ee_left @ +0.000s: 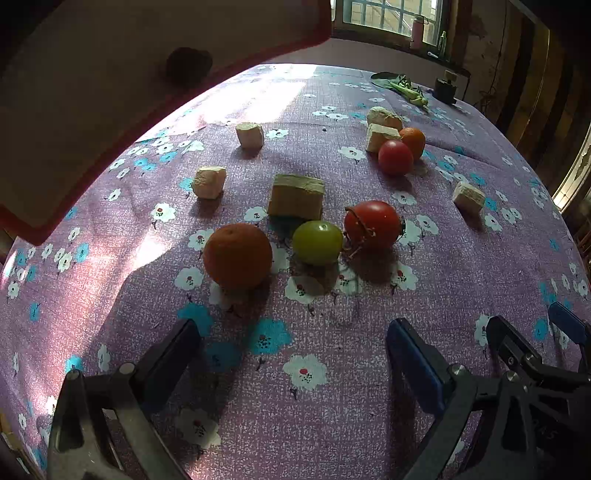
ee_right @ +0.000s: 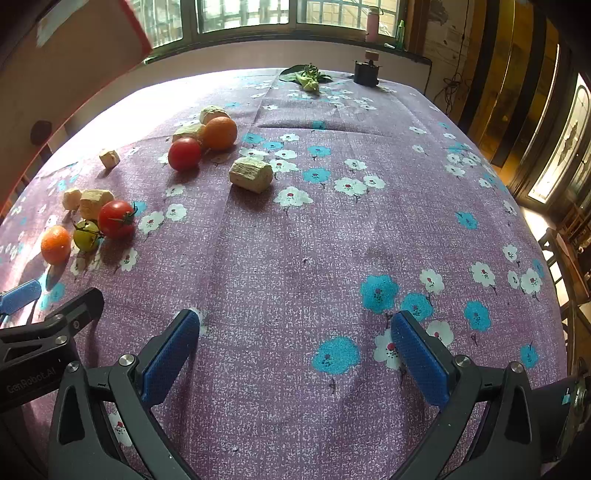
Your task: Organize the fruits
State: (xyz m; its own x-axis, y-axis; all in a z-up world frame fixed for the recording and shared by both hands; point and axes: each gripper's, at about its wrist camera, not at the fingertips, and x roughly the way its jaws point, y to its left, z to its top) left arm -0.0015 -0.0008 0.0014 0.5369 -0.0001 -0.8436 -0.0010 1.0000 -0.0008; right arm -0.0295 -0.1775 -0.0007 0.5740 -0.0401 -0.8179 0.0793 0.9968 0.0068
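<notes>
Both the left tongs (ee_left: 293,354) and right tongs (ee_right: 295,350) hover spread and empty above the purple floral-clothed table (ee_right: 295,229), near a round orange fruit (ee_left: 237,255).

text: "CenRobot.AI" | on: left hand-held gripper (ee_right: 22,299) body (faint print)

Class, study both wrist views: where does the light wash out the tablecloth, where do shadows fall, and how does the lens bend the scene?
Left wrist view: sunlight bleaches the tablecloth at the far edge; the near orange casts a shadow toward the camera; the table edge bows. Right wrist view: glare whitens the far left cloth beneath the window; frame corners go dark and straight lines curve.
</notes>
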